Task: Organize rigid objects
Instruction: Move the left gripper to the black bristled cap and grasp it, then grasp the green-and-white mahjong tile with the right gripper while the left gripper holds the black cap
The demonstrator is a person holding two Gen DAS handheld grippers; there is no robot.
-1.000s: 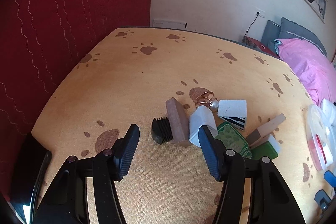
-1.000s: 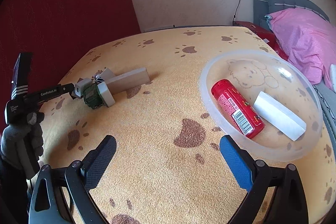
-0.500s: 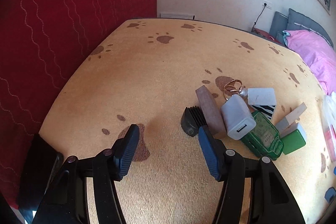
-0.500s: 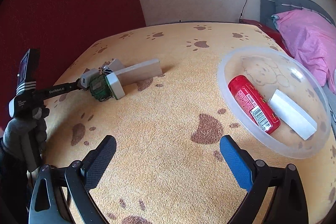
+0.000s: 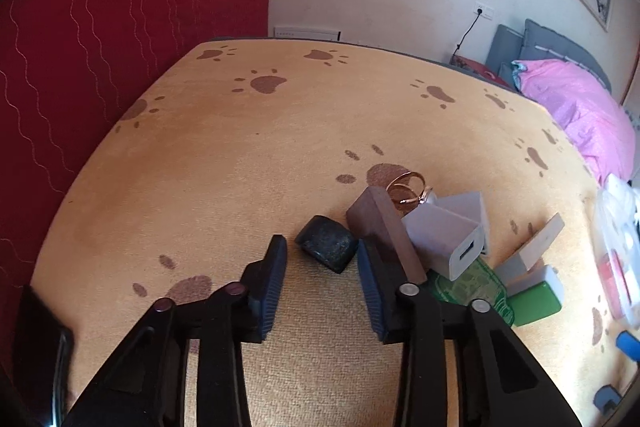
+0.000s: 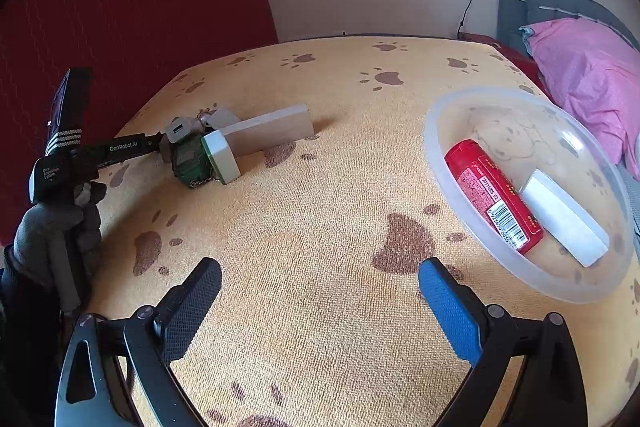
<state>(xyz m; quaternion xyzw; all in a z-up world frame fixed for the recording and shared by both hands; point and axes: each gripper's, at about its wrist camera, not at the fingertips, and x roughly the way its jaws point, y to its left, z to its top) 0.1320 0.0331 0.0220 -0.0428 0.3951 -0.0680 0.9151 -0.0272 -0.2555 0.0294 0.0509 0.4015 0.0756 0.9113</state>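
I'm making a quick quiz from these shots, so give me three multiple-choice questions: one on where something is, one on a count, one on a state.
1. Where does the red tube lie?
A in the clear bowl
B on the pink bedding
C among the pile

2. How many things are in the bowl?
A one
B two
C four

3. How do the right tongs stand?
A shut on a block
B open, empty
C out of view

Key: 1 A, bowl's rim surrounds the tube; 2 B, tube plus white block; 3 B, only carpet shows between them.

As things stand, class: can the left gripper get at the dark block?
Probably yes. The left gripper is closing with the dark block at its fingertips; nothing lies between, though the brown block crowds one finger.
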